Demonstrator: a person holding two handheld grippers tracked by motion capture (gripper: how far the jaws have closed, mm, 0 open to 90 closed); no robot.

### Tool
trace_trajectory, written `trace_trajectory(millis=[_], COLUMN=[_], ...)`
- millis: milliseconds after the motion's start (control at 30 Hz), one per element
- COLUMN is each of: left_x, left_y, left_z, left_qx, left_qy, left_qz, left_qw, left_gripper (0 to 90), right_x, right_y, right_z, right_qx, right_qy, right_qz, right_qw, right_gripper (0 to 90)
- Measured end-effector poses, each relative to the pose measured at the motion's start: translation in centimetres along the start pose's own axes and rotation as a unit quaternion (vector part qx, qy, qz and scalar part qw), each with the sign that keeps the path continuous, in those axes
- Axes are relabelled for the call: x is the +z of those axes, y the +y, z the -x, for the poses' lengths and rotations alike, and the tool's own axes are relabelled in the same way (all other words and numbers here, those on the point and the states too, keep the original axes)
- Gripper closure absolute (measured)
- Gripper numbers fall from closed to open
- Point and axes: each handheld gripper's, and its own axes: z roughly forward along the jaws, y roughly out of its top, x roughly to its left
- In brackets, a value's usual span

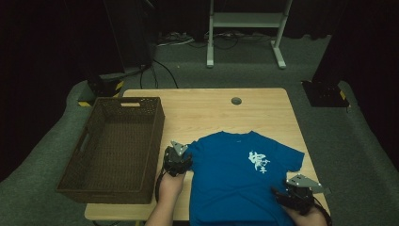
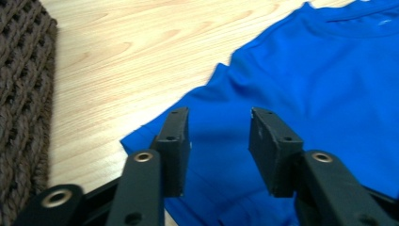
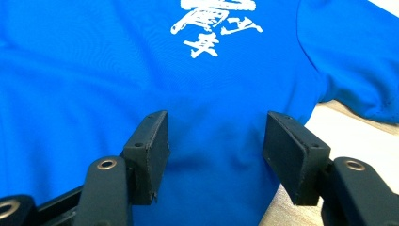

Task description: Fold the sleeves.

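Nearest, the right gripper [image 1: 281,193] hovered over the lower right side of the blue T-shirt [image 1: 235,183], its fingers [image 3: 150,150] spread wide with only cloth between them and nothing gripped. Slightly farther in, the left gripper [image 1: 184,159] sat at the shirt's left sleeve [image 2: 188,141], fingers [image 2: 174,146] likewise parted and holding nothing. Between them the shirt lay flat on the wooden surface [image 1: 202,106], its white print [image 1: 259,161] facing up and its collar pointing away from the person. Beside it on the left stood a brown woven basket [image 1: 157,136]. Beyond lay grey carpet [image 1: 244,70].
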Motion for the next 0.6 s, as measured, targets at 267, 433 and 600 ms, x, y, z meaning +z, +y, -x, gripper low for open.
trace_trajectory(millis=[267, 433, 600], left_x=[1.7, 2.3, 2.5], left_y=[-1.0, -0.9, -0.8], left_z=[-1.3, -1.6, -1.9], left_qx=[-0.031, -0.045, -0.060], left_qy=[0.019, 0.024, 0.023], left_qz=[-0.025, -0.027, -0.029], left_qw=[0.9990, 0.9983, 0.9976], left_gripper=[43.7, 39.6, 37.0], right_x=[0.0, 0.0, 0.1], right_y=[0.0, 0.0, 0.0], right_z=[0.0, 0.0, 0.0], right_qx=[-0.001, -0.001, -0.001], right_qy=[0.001, 0.001, 0.001], right_qz=[0.002, 0.002, 0.002], right_qw=[1.0000, 1.0000, 1.0000], right_gripper=[40.9, 40.9, 41.0])
